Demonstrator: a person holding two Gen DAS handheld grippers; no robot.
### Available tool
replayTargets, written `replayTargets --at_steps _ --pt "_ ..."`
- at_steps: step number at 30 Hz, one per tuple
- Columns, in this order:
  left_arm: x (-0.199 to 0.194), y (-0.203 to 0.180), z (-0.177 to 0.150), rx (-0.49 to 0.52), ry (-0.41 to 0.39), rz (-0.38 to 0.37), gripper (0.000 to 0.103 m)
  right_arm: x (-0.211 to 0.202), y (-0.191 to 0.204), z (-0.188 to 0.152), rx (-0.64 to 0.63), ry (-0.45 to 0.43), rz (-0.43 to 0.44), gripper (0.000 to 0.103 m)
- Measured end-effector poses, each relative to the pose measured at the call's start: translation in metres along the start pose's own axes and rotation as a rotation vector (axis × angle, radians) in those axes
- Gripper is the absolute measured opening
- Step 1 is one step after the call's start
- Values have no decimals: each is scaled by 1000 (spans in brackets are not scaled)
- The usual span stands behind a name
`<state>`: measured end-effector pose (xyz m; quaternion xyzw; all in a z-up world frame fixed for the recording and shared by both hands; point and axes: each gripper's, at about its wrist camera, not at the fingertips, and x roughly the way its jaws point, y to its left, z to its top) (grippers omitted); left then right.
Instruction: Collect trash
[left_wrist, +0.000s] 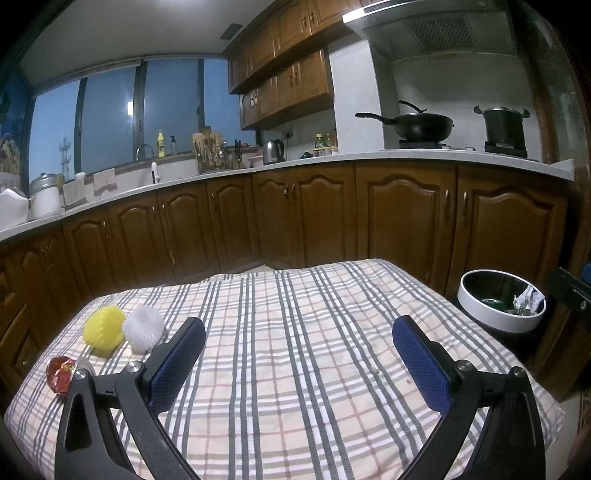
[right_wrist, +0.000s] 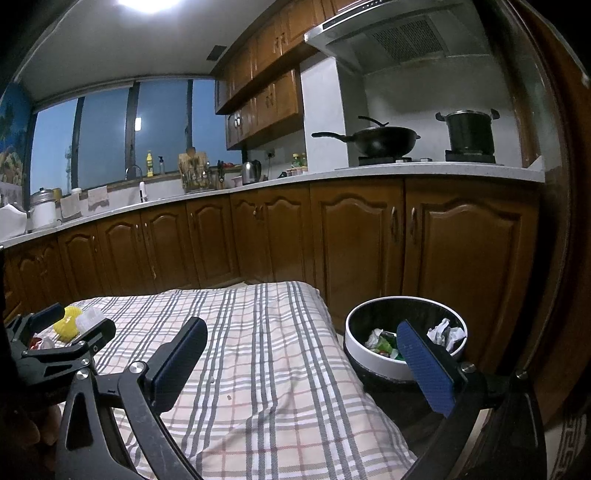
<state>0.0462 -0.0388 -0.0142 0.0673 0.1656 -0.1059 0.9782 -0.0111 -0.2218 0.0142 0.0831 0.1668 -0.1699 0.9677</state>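
Trash sits at the counter's (left_wrist: 295, 369) far left corner, on its plaid cloth: a yellow foam net (left_wrist: 103, 330) touching a white foam net (left_wrist: 143, 329), and a red wrapper (left_wrist: 60, 373) just nearer along the left edge. The left hand-held gripper (left_wrist: 297, 354) hovers wide open over the counter's middle, holding nothing. The right hand-held gripper (right_wrist: 301, 363) is wide open and empty too, straddling the counter's right edge, one finger in front of the bin (right_wrist: 369, 363). The bin stands off the far right corner, with crumpled paper (right_wrist: 445, 332) and green scraps (right_wrist: 382, 343) inside.
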Motion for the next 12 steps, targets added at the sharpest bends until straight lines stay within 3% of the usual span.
replayTargets --at_steps 12 --pt "4 3 -3 5 18 -6 102 5 -3 -4 6 9 3 103"
